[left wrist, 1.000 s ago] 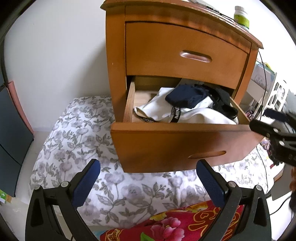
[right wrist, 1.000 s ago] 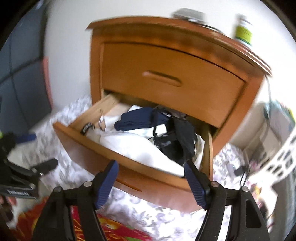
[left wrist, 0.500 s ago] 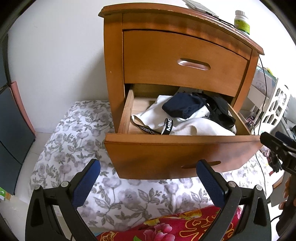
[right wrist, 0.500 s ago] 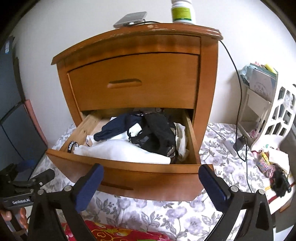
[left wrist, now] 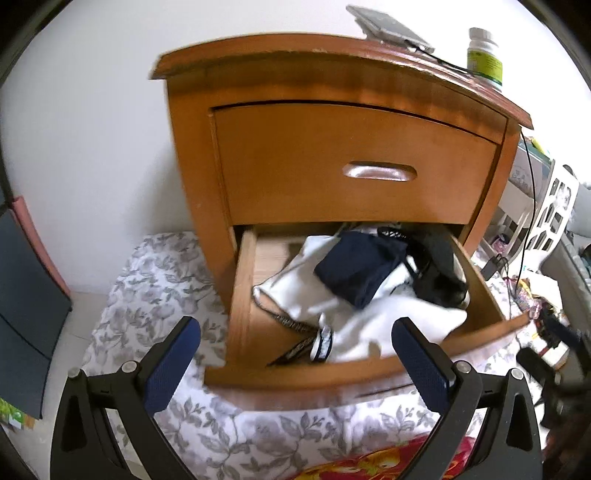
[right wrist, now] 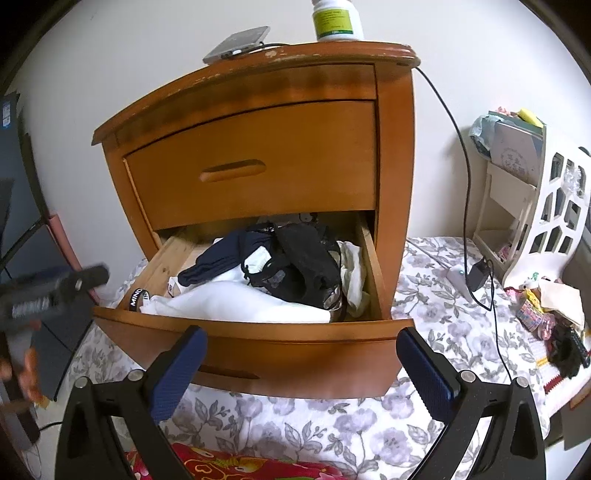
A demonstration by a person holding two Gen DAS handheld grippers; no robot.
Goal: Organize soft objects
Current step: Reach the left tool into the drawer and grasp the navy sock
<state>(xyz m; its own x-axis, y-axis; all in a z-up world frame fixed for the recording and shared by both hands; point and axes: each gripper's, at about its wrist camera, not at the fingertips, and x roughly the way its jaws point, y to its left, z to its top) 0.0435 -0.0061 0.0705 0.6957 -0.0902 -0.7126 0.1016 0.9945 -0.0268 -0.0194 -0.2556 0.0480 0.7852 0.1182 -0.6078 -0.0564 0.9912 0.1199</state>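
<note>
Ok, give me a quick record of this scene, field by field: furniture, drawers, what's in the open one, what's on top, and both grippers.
furniture: wooden nightstand
upper drawer: closed
lower drawer: pulled out
contents: white garment, navy garment, black garment, jumbled
on top: green-labelled bottle, flat grey device
left gripper: open, empty
right gripper: open, empty, jaws just opened wider

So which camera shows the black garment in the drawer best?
The right wrist view: the black garment lies sharp and unblocked atop the pile. The left wrist view is blurred, showing it only as a dark shape at the drawer's right side.
</note>
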